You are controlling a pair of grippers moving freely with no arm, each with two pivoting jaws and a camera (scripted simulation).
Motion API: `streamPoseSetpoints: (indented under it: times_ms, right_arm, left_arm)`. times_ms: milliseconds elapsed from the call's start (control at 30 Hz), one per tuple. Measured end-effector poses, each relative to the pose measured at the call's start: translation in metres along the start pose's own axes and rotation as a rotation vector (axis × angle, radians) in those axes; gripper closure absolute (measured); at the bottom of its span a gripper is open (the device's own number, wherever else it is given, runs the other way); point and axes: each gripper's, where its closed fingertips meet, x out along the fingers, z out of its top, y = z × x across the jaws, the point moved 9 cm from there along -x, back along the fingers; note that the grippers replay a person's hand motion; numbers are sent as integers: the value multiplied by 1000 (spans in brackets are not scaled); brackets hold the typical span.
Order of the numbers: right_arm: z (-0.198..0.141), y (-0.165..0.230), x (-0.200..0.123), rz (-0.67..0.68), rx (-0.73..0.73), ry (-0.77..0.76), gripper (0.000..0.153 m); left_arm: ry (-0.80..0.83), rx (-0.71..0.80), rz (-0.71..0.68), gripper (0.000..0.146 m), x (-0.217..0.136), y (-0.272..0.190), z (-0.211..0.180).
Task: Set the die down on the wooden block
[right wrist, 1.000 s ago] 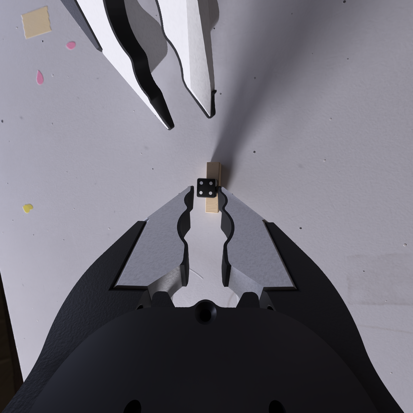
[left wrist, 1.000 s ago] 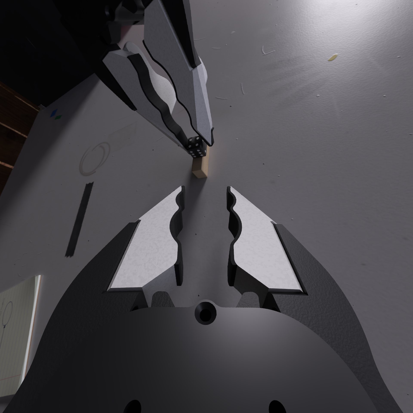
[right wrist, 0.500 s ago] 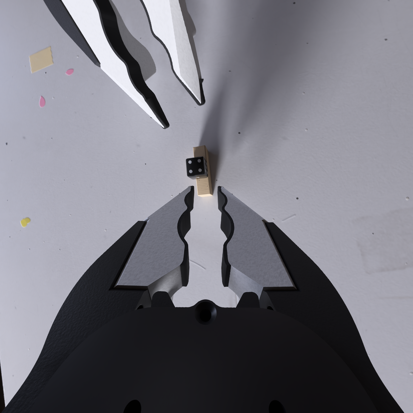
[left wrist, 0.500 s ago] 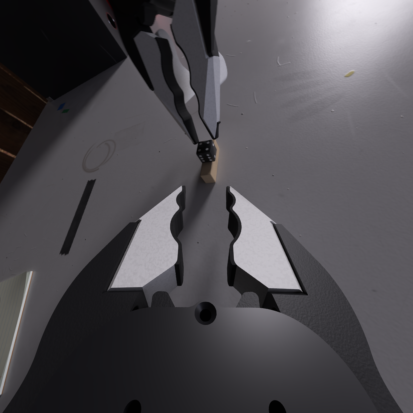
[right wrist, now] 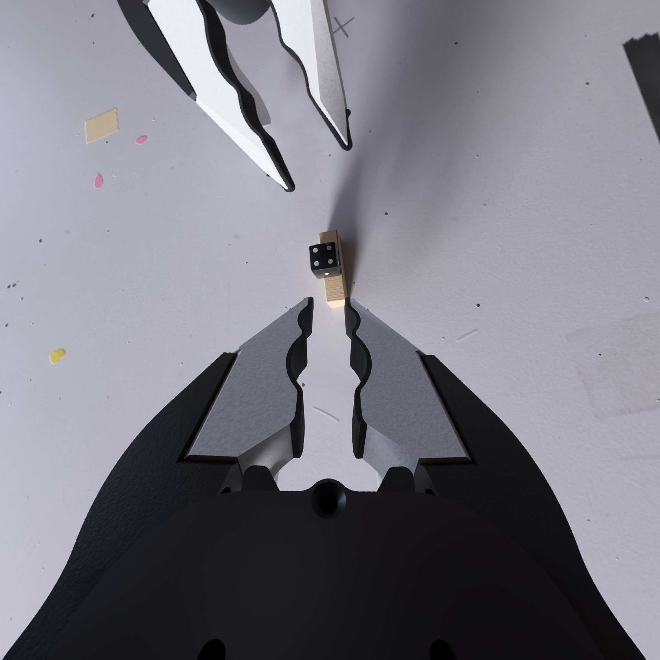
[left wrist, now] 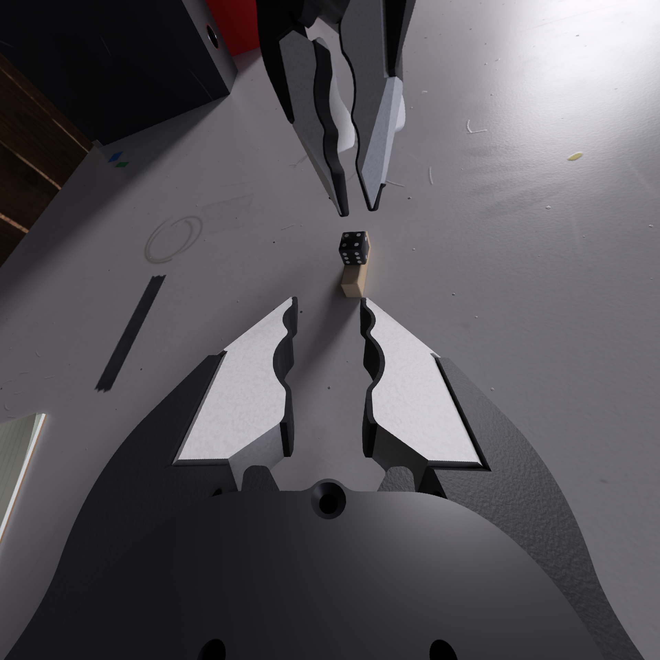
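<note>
A black die with white pips (left wrist: 353, 248) rests on the far part of a small wooden block (left wrist: 355, 282) lying on the white table. In the right wrist view the die (right wrist: 324, 260) overhangs the left edge of the block (right wrist: 335, 289). My right gripper (right wrist: 328, 301) is open a little and empty, its tips just short of the block's near end; in the left wrist view it (left wrist: 357, 210) hangs above and beyond the die, apart from it. My left gripper (left wrist: 328, 301) is open and empty, close to the block's near end.
A black box (left wrist: 107, 64) and a red thing (left wrist: 246, 25) stand at the table's far left. A black tape strip (left wrist: 130, 332) and a pale sheet (left wrist: 18, 464) lie to the left. A tan tape square (right wrist: 101, 125) and black tape (right wrist: 646, 82) are stuck to the table.
My right gripper has let go of the die, which stays on the block, and has drawn back and up from it. My left gripper stays open in about the same place.
</note>
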Motion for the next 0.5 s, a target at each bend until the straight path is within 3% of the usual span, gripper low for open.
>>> streamPoseSetpoints:
  times_ms: [300, 500]
  right_arm:
    - [2, 1, -9, -20, -11, -27, 136]
    - [6, -6, -36, -100, -9, -91, 136]
  left_arm:
    - [20, 3, 10, 111, 1, 1, -1]
    - [59, 0, 45, 112, 1, 3, -4]
